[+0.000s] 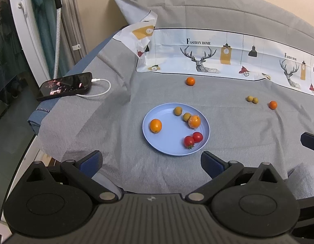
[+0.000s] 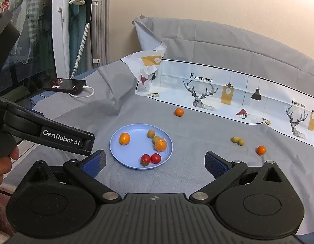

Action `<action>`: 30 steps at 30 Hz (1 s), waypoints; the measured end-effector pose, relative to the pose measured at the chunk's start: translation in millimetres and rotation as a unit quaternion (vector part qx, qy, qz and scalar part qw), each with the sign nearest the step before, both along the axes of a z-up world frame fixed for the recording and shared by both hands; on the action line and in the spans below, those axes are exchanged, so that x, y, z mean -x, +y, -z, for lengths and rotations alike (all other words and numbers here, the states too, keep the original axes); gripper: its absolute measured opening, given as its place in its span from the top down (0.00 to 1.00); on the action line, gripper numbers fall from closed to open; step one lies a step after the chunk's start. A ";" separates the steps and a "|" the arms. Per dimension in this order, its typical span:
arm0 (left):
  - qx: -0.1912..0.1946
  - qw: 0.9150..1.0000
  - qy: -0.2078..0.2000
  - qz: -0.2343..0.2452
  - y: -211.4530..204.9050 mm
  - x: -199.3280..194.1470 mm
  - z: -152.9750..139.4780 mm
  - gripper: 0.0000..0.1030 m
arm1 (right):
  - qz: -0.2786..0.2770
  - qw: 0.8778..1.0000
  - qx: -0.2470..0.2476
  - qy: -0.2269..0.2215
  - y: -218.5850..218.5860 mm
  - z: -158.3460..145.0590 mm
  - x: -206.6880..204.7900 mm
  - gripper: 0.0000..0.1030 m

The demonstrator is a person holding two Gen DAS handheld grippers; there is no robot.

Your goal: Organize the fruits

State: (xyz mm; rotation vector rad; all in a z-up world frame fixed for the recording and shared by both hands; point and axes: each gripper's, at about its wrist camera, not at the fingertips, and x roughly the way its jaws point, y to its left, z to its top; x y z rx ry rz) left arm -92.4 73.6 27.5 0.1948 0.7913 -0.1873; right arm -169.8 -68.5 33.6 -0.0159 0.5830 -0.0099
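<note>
A light blue plate lies on the grey cloth. It holds two oranges, two red tomatoes and two small yellow-green fruits. Off the plate lie an orange at the back, another orange at the right and two yellow-green fruits. My left gripper is open and empty, just in front of the plate. My right gripper is open and empty, at the plate's near right edge.
A black phone with a white cable lies at the table's left edge. A printed cloth border with deer runs along the back. The left gripper's body crosses the right wrist view at the left.
</note>
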 end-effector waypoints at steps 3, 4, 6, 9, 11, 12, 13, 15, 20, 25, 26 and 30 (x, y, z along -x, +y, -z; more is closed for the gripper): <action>0.000 1.000 0.004 0.001 0.1 -2.5 2.3 0.00 | 0.000 1.000 0.000 0.003 0.1 1.4 -1.3 0.01; -0.001 1.000 0.006 0.001 0.1 -3.3 3.0 0.00 | 0.000 1.000 -0.001 0.004 -0.2 1.8 -1.7 0.01; -0.002 1.000 0.008 0.001 -0.4 -5.0 4.4 0.00 | 0.001 1.000 -0.003 0.007 -0.7 3.2 -2.5 0.01; -0.004 1.000 0.012 0.001 -2.1 -7.1 6.9 0.00 | 0.003 1.000 -0.005 0.012 -1.5 5.2 -3.5 0.01; -0.006 1.000 0.016 0.002 -3.6 -9.1 8.9 0.00 | 0.004 1.000 -0.008 0.015 -3.2 7.2 -5.0 0.01; -0.007 1.000 0.018 0.003 -4.8 -10.0 10.4 0.00 | 0.004 1.000 -0.009 0.017 -4.3 8.5 -5.3 0.01; -0.009 1.000 0.021 0.004 -6.1 -11.4 12.1 0.00 | 0.005 1.000 -0.011 0.019 -5.3 9.6 -6.4 0.01; -0.013 1.000 0.027 0.006 -8.5 -14.1 15.6 0.00 | 0.008 1.000 -0.015 0.024 -7.8 12.7 -8.3 0.01; -0.025 0.999 0.046 0.010 -15.3 -23.1 27.2 0.00 | 0.016 0.999 -0.027 0.038 -15.3 22.5 -14.4 0.01; -0.041 0.997 0.062 0.012 -26.2 -38.7 38.0 0.00 | 0.028 0.998 -0.039 0.049 -29.1 33.6 -24.6 0.01; -0.044 0.997 0.065 0.012 -28.8 -42.2 39.5 0.00 | 0.035 0.997 -0.042 0.050 -33.6 36.5 -27.4 0.01; -0.054 0.995 0.085 0.011 -41.8 -63.8 47.4 0.00 | 0.089 0.993 -0.054 0.056 -64.2 54.3 -45.2 0.01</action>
